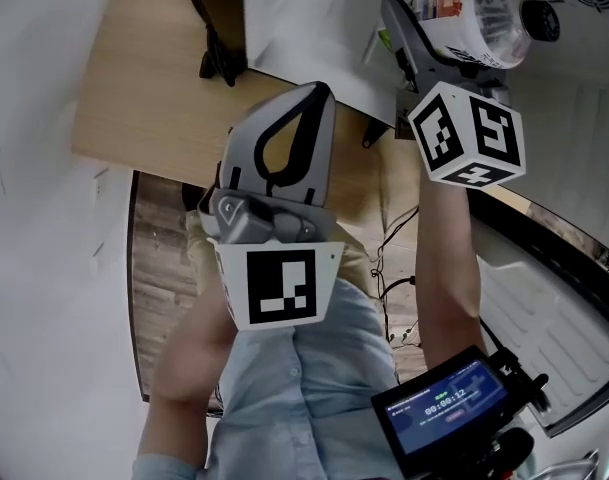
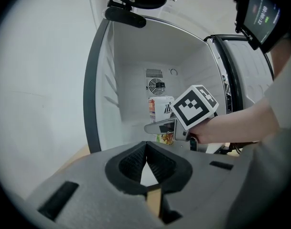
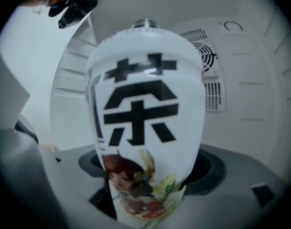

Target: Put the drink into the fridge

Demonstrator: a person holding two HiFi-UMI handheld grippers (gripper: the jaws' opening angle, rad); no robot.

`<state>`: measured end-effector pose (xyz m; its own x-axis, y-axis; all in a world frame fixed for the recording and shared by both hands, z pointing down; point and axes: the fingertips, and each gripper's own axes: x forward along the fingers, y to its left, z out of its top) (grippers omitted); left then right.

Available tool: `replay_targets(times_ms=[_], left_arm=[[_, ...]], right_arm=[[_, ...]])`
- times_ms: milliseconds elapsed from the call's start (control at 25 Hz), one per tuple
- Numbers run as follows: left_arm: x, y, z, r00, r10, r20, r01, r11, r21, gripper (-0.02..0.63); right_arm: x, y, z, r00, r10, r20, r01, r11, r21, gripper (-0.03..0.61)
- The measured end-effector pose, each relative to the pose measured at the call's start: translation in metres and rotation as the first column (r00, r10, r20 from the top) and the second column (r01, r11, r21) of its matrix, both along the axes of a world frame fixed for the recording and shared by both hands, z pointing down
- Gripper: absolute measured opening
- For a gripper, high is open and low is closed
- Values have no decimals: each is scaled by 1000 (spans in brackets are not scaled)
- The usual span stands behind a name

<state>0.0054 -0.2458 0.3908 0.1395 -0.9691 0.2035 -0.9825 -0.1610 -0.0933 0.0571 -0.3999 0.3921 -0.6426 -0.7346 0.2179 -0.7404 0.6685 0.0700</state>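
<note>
The drink is a white-labelled bottle point(image 1: 472, 16) with large black characters and a dark cap. My right gripper point(image 1: 434, 40) is shut on it, and the jaws grip its lower body point(image 3: 144, 128). In the left gripper view the bottle point(image 2: 158, 107) stands upright inside the open white fridge point(image 2: 135, 75), with the right gripper point(image 2: 165, 127) reaching in from the right. The fridge's back wall with its fan vent point(image 3: 206, 56) lies just behind the bottle. My left gripper point(image 1: 318, 96) hangs back outside the fridge. Its pads point(image 2: 135, 162) meet at the tips with nothing between them.
The fridge door point(image 2: 241, 66) stands open at the right, its white inner lining point(image 1: 544, 298) below my right arm. A wooden surface point(image 1: 154, 78) with black cables lies at the upper left. A small screen device point(image 1: 449, 403) sits on the right forearm.
</note>
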Motion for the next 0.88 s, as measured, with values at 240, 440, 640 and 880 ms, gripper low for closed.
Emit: replay_targets(times_ms=[240, 440, 640, 880], left_arm=[[-5, 3, 0, 1000, -5, -4, 5, 1000, -5, 9], [-5, 8, -4, 1000, 11, -3, -11, 1000, 1, 9], [-5, 17, -8, 999, 32, -6, -32, 999, -3, 9], [-8, 31, -21, 997, 77, -8, -77, 997, 3, 9]], right_arm=[[2, -8, 6, 1000, 14, 21, -13, 999, -45, 445], [8, -2, 12, 1000, 28, 4, -28, 997, -68, 488], [14, 12, 16, 998, 58, 6, -57, 994, -89, 488], [22, 40, 14, 993, 115, 3, -114, 988, -107, 486]])
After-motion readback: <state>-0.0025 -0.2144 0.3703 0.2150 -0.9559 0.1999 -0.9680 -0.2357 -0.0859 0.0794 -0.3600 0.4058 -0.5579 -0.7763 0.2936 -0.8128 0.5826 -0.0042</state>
